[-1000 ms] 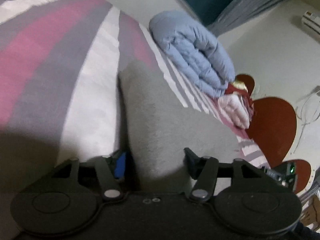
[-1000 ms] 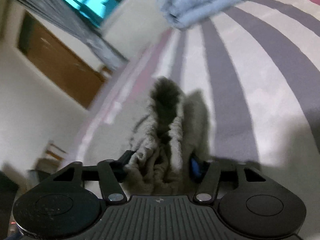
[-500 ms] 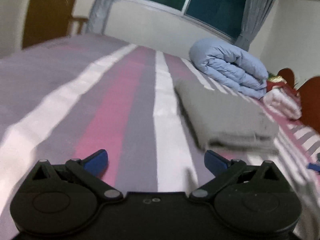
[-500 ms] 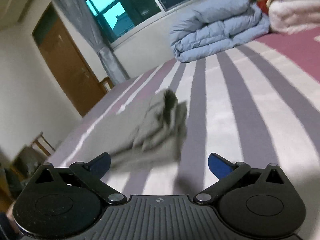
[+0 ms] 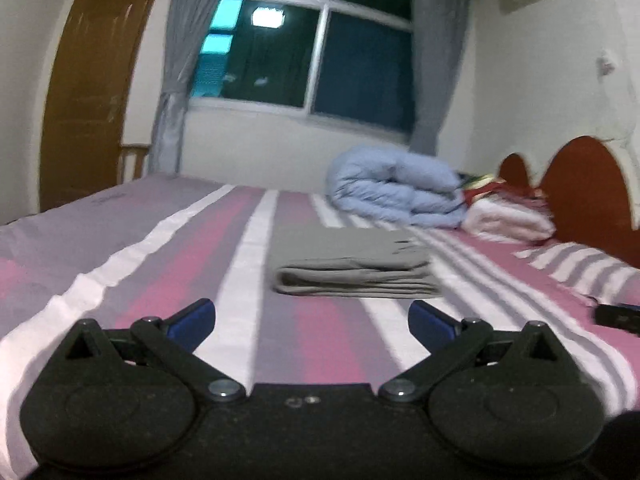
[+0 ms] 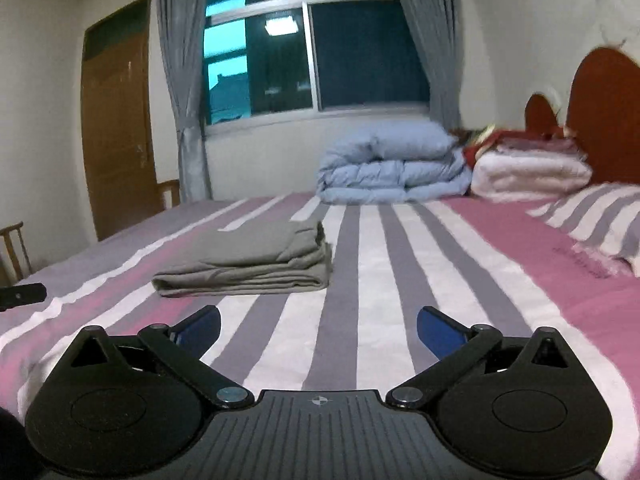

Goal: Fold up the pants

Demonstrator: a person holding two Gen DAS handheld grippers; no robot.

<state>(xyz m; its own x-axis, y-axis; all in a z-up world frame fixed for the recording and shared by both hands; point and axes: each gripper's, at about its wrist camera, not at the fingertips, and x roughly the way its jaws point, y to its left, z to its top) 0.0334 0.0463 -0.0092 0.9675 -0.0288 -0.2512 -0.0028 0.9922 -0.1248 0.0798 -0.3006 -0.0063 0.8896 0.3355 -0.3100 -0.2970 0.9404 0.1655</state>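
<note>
A bedroom: a wide bed (image 6: 400, 264) under a pink, grey and white striped cover fills the foreground, with a curtained window on the far wall and a brown door at 10 o'clock. Both grippers point across the mattress, tipped slightly downward. The left gripper (image 5: 311, 317) has its jaws spread wide with only bare cover between them; the right gripper (image 6: 319, 326) is likewise released, holding nothing. The grey pants (image 6: 248, 264) lie folded in a flat stack on the cover, at 12 o'clock from the left gripper and 11 o'clock from the right, well apart from both. A rolled blue duvet (image 6: 392, 168) and white blanket (image 6: 528, 174) sit at 1 o'clock by the headboard (image 5: 584, 188). Open striped cover surrounds the pants on all sides.
</note>
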